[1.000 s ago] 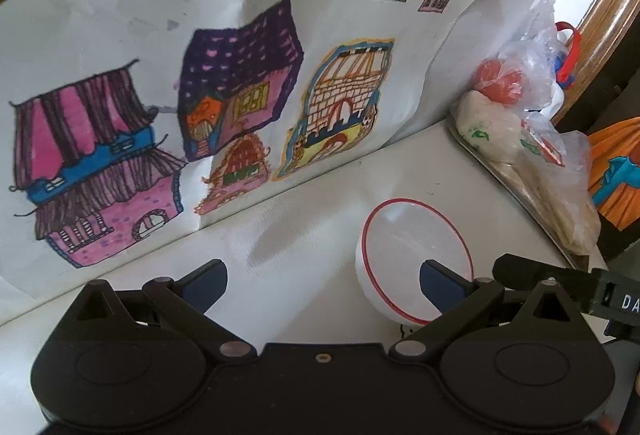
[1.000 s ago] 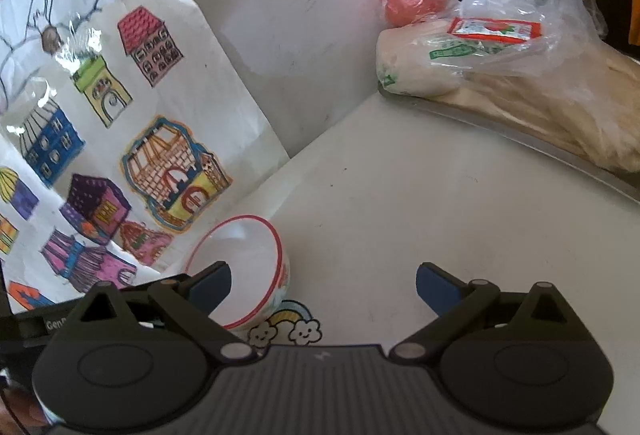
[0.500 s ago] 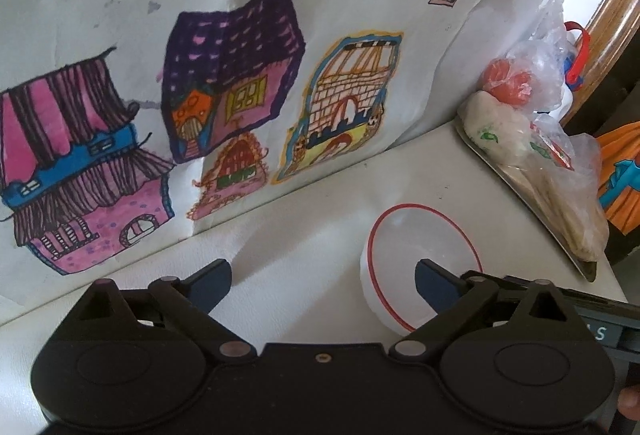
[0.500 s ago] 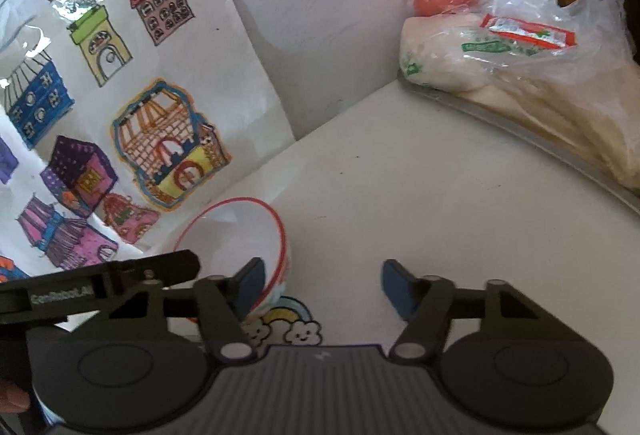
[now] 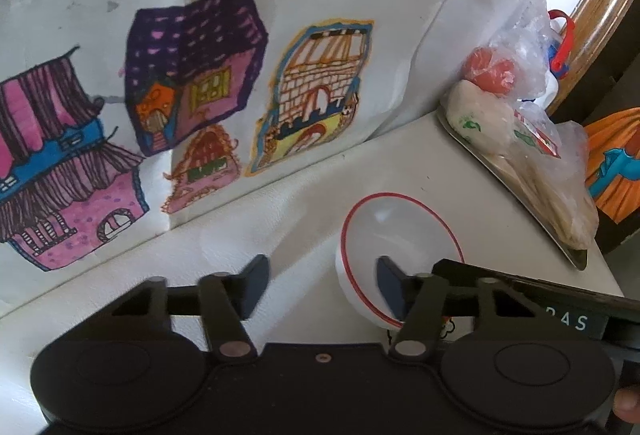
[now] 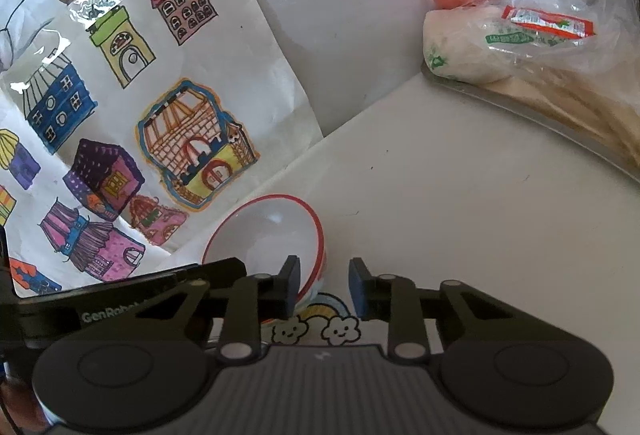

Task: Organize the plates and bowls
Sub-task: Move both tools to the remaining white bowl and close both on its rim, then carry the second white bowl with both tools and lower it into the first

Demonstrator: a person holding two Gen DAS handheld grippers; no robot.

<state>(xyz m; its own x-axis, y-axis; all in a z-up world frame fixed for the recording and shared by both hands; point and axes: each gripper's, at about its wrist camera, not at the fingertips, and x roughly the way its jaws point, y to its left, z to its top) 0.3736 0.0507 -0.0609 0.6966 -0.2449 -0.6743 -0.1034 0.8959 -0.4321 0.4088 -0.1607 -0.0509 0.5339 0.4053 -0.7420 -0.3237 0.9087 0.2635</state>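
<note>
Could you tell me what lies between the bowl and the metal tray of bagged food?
Nothing: in the right wrist view only bare white tabletop separates the bowl from the tray.

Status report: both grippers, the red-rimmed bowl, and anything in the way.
Left gripper open, empty. Right gripper part-closed, straddling the bowl rim, not clamped. Bagged food well clear.

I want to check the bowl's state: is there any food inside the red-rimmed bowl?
No, in the right wrist view the inside of the red-rimmed white bowl is bare and white, with nothing in it.
</note>
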